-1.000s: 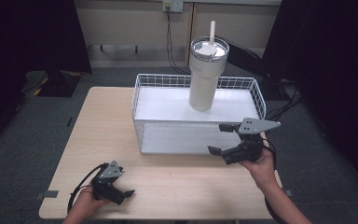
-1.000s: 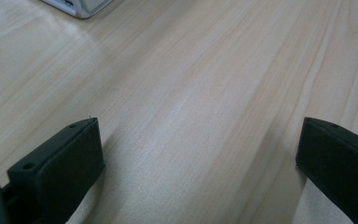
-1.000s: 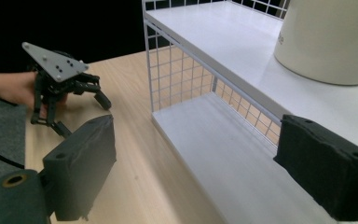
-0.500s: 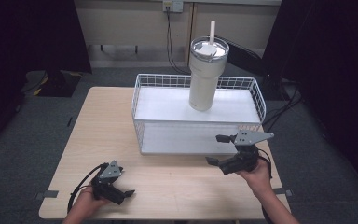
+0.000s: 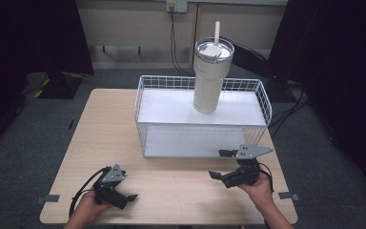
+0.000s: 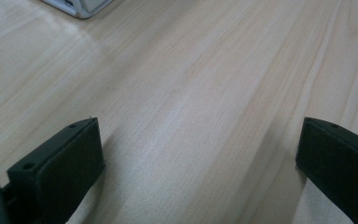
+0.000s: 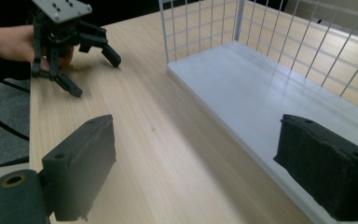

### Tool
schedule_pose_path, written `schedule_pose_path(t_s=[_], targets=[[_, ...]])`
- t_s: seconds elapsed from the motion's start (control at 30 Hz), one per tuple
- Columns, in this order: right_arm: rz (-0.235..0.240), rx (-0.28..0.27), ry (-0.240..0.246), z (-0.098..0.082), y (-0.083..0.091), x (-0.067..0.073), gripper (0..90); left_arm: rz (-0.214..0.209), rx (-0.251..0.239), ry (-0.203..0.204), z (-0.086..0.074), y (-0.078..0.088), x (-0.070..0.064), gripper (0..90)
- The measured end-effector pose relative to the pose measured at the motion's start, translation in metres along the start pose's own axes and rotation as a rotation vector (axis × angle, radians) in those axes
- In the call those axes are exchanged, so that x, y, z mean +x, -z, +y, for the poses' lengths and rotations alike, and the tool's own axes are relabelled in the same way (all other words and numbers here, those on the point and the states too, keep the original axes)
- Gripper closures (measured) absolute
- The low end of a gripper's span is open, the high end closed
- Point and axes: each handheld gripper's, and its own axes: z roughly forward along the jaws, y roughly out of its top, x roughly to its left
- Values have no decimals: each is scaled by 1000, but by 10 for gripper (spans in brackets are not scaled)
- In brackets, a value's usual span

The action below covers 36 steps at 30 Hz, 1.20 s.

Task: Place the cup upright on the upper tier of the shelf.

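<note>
Tumbler (image 5: 211, 76) stands upright in the wire basket (image 5: 265, 102) at table (image 5: 105, 129) far side; left gripper (image 5: 126, 190) and right gripper (image 5: 221, 164) near edge, fingers open, empty.

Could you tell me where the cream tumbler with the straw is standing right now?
In the high view, the tumbler stands upright inside the white wire basket, toward its far side, beyond both grippers.
</note>
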Motion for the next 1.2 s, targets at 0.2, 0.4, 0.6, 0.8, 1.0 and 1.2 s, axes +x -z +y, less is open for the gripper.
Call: schedule_pose_path(t_s=[0.2,0.4,0.6,0.8,1.0,1.2], targets=[[-10,29,-13,-21,-7,-2,111,1,0,-1,0,0,0,0],[-12,67,-15,-43,-14,-3,111,0,0,0,0,0,0,0],[-9,105,-13,-62,-21,-4,111,1,0,-2,0,0,0,0],[-7,157,16,-71,-27,-1,111,1,0,-2,0,0,0,0],[-20,225,41,-74,-32,0,111,3,0,0,0,0,0,0],[-38,292,65,-75,-35,1,105,3,-1,1,0,0,0,0]])
